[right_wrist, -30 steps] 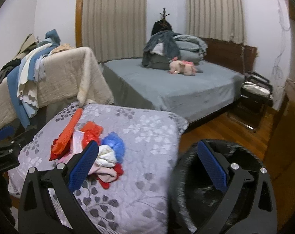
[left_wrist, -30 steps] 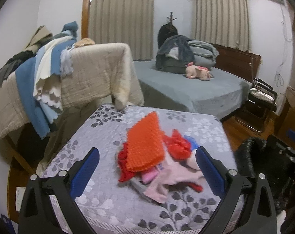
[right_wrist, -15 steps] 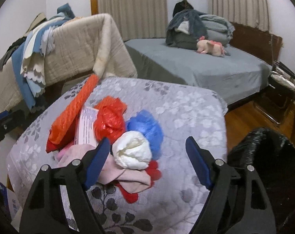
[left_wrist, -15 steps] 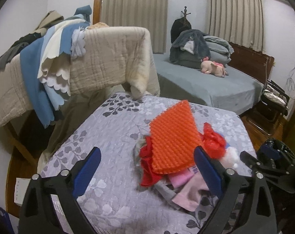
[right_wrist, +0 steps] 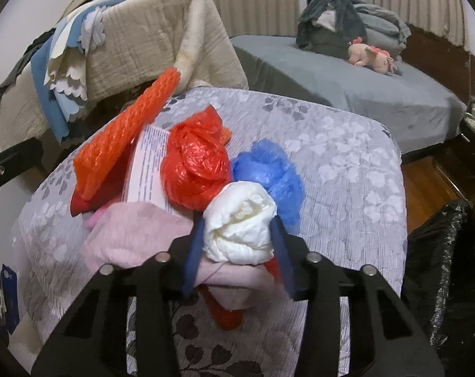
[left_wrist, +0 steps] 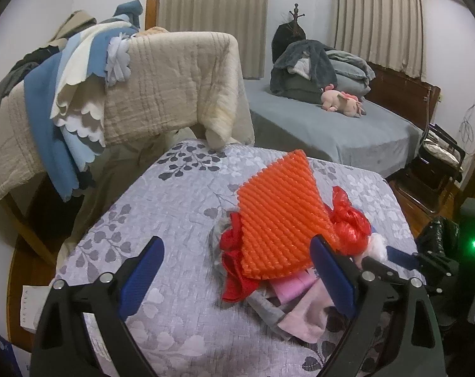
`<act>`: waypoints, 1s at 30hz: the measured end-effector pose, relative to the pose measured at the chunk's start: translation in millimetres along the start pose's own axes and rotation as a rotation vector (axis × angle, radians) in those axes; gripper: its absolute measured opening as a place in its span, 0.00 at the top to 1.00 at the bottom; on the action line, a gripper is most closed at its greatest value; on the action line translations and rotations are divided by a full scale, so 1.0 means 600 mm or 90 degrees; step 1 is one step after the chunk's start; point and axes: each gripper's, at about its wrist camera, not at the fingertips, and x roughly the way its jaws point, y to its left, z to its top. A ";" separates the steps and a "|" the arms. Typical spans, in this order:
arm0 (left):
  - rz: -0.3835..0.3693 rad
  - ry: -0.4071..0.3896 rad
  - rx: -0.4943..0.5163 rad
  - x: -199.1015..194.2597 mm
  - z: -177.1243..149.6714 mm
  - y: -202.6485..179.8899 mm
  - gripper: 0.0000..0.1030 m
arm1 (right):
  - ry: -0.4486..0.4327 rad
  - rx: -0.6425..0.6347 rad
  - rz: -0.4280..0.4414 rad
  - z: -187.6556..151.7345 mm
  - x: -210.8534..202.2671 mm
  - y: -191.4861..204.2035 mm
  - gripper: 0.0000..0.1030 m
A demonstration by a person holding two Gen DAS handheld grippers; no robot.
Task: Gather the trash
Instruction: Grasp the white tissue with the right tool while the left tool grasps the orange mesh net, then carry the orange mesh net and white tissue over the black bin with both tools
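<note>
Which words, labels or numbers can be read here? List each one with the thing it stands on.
"HEYECA", uncertain: grey vertical letters on the white card on the floor at the left edge, left wrist view.
Blurred, unreadable: lines of small blue print on the white box in the trash pile, right wrist view.
Blurred, unreadable: white mark on the blue package at the left edge, right wrist view.
No other text visible.

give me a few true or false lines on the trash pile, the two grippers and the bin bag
1. The right gripper has its pads on the white wad. True; its jaws have just been closing.
2. The left gripper grips the orange mesh. False; it is open, holding nothing.
3. The blue bag touches the white wad. True.
4. The black bin bag lies on the quilt. False; it is beside it, off to the right.
</note>
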 end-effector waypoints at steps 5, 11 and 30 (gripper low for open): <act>-0.011 0.002 0.011 0.004 -0.001 -0.013 0.11 | -0.023 0.000 0.003 0.005 -0.021 -0.002 0.67; -0.031 0.000 0.027 0.009 0.002 -0.036 0.15 | -0.050 0.009 -0.008 0.016 -0.057 -0.020 0.67; -0.063 0.022 0.079 0.078 -0.004 -0.090 0.73 | -0.049 0.014 -0.033 0.021 -0.063 -0.054 0.67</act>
